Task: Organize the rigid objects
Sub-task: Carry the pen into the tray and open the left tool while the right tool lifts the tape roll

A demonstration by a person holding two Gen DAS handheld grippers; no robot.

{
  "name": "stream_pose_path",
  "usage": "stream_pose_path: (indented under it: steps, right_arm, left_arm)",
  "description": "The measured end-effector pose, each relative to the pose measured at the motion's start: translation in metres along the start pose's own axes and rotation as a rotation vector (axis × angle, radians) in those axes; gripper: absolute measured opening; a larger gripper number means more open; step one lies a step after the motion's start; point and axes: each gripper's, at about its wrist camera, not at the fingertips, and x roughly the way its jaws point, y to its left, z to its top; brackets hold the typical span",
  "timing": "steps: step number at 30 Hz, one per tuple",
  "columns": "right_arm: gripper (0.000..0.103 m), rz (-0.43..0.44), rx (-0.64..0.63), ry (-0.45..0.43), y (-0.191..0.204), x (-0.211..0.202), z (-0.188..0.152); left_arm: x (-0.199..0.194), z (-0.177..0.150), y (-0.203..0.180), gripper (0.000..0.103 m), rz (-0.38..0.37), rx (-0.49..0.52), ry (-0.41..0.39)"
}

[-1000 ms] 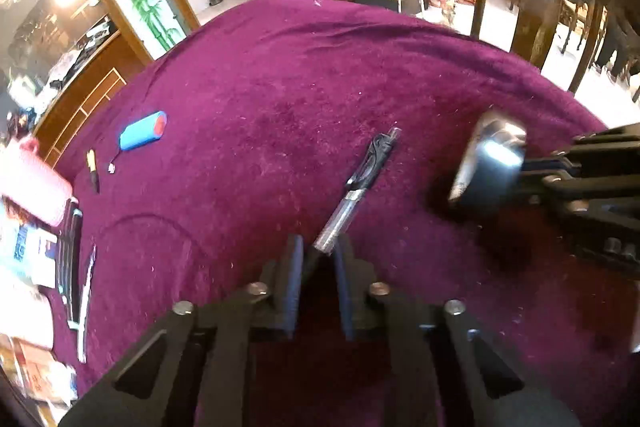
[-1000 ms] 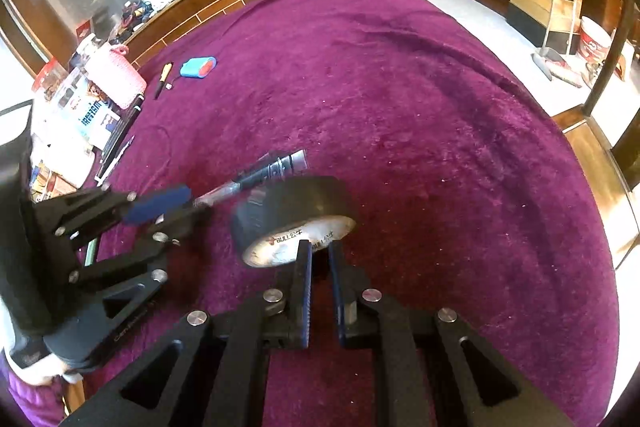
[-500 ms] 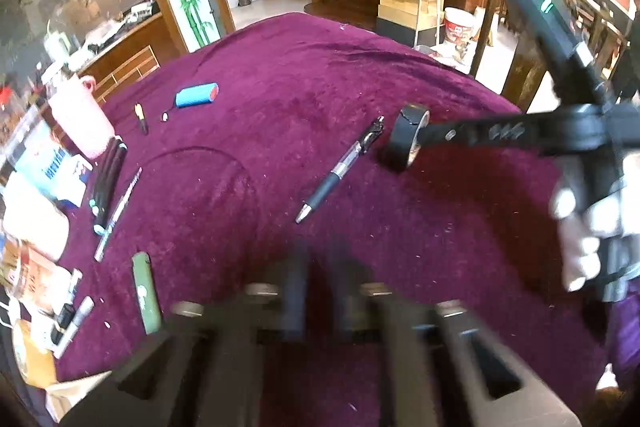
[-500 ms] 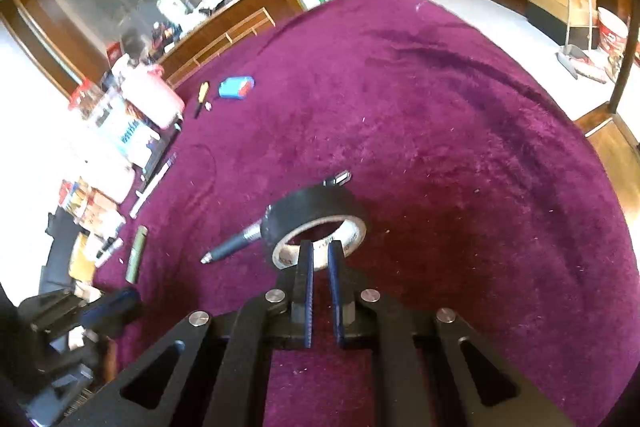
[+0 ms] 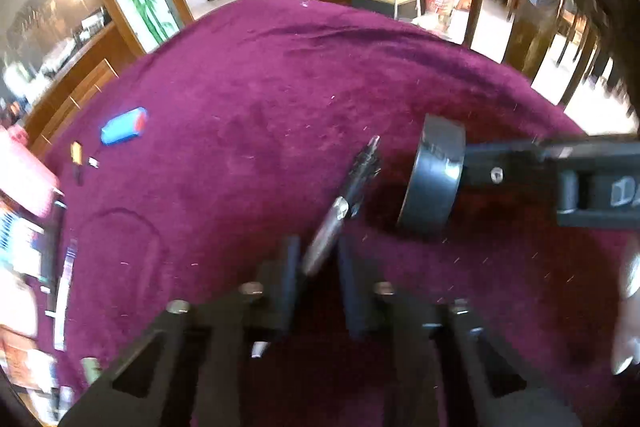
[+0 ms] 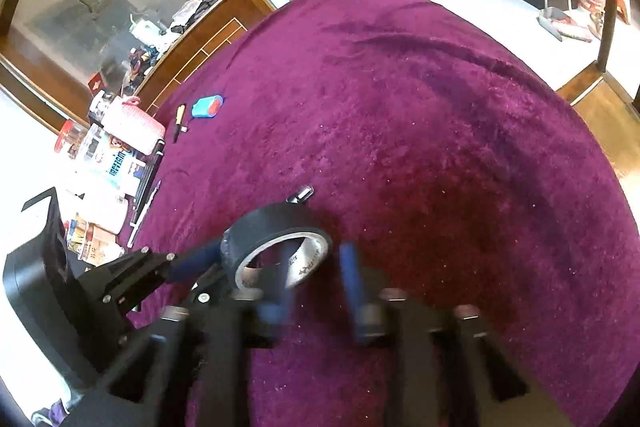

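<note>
A black tape roll (image 6: 276, 247) stands on edge on the purple cloth, just ahead of my right gripper (image 6: 316, 275), whose fingers are spread apart and blurred; the left finger sits in front of the roll's hole. The roll also shows in the left wrist view (image 5: 434, 175). A black-and-silver pen (image 5: 344, 211) lies on the cloth with its near end between the open fingers of my left gripper (image 5: 316, 271). Only the pen's far tip (image 6: 303, 193) shows behind the roll in the right wrist view.
A blue case with a red end (image 5: 124, 126) and a small yellow-black item (image 5: 76, 155) lie at the far left. Books, pens and a pink container (image 6: 132, 123) crowd the left edge. The round table's cloth (image 6: 440, 131) drops off at the right.
My right gripper has opened and let go of the tape roll, which now stands on the cloth. My left gripper has come back down around the pen's near end.
</note>
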Motion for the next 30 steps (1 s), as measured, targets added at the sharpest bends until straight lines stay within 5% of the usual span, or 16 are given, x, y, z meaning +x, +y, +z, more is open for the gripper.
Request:
stream_pose_path:
  steps: [2, 8, 15, 24, 30]
  right_arm:
    - [0.071, -0.017, 0.001, -0.017, -0.001, -0.001, 0.001]
    - [0.071, 0.031, 0.027, -0.070, -0.005, -0.006, 0.005]
    - [0.071, -0.019, -0.015, -0.091, 0.004, 0.007, 0.007]
    - [0.070, -0.080, -0.054, -0.109, 0.019, 0.022, 0.012]
    - [0.013, -0.347, -0.296, -0.080, 0.054, 0.043, 0.010]
  left_arm:
    - [-0.004, -0.005, 0.005, 0.016, -0.031, -0.030, 0.006]
    - [-0.039, -0.040, 0.026, 0.010, -0.135, -0.188, -0.020]
    - [-0.120, -0.098, 0.036, 0.010, -0.187, -0.324, -0.130]
    - [-0.240, -0.222, 0.067, 0.010, -0.094, -0.610, -0.285]
    - [-0.279, -0.323, 0.097, 0.011, 0.037, -0.846, -0.276]
